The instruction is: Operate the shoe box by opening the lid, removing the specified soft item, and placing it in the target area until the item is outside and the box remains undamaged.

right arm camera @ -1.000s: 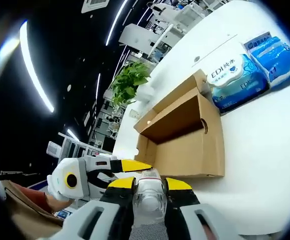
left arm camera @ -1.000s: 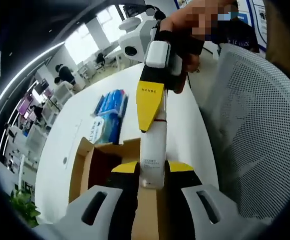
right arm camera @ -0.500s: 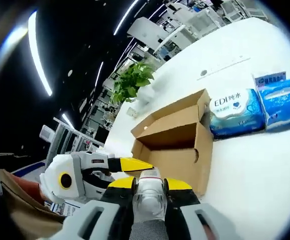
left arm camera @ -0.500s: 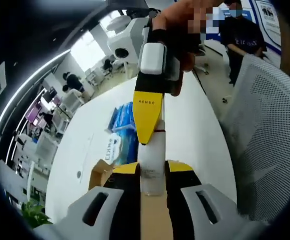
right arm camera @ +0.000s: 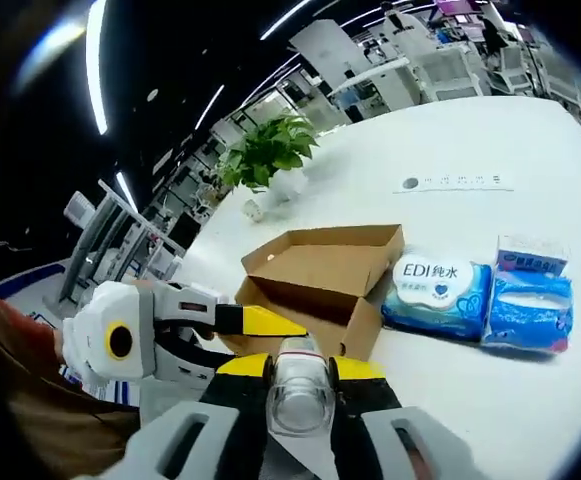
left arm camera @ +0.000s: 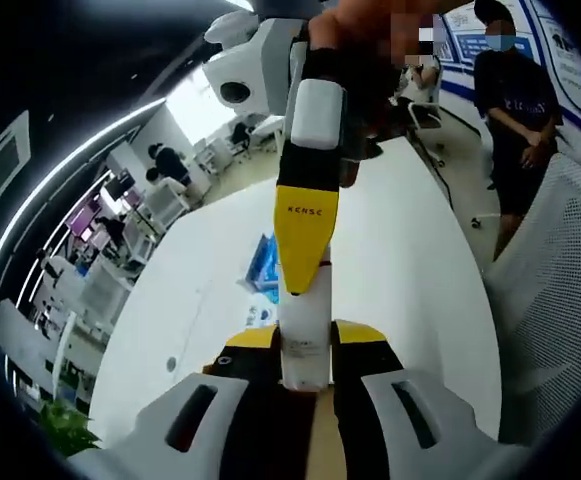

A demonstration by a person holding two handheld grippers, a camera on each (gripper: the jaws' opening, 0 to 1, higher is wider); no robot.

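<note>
While both grippers grip one white bottle [left arm camera: 304, 330] from opposite ends, its printed base sits between the left gripper [left arm camera: 304, 345] jaws in the left gripper view, and its clear cap end [right arm camera: 299, 398] sits between the right gripper [right arm camera: 299, 385] jaws in the right gripper view; each pair of jaws is closed narrow on it; the other gripper [left arm camera: 305, 215] reaches in from above in the left gripper view, its yellow jaw lettered "KENSC" as far as I can read; small print on the bottle is too fine to read. Beyond the jaws in the right gripper view, the cardboard shoe box [right arm camera: 320, 280] stands open on the white table [right arm camera: 490, 400], lid flap raised; just beside it lie a blue wipes pack [right arm camera: 432, 295] marked "EDI" and two smaller blue tissue packs [right arm camera: 528, 300]; a label strip [right arm camera: 448, 182] lies farther back, unreadable; a potted plant [right arm camera: 267, 155] stands near the far edge; office desks and ceiling light strips behind. A mesh chair [left arm camera: 555, 300] and a standing person [left arm camera: 515, 110] show in the left gripper view.
</note>
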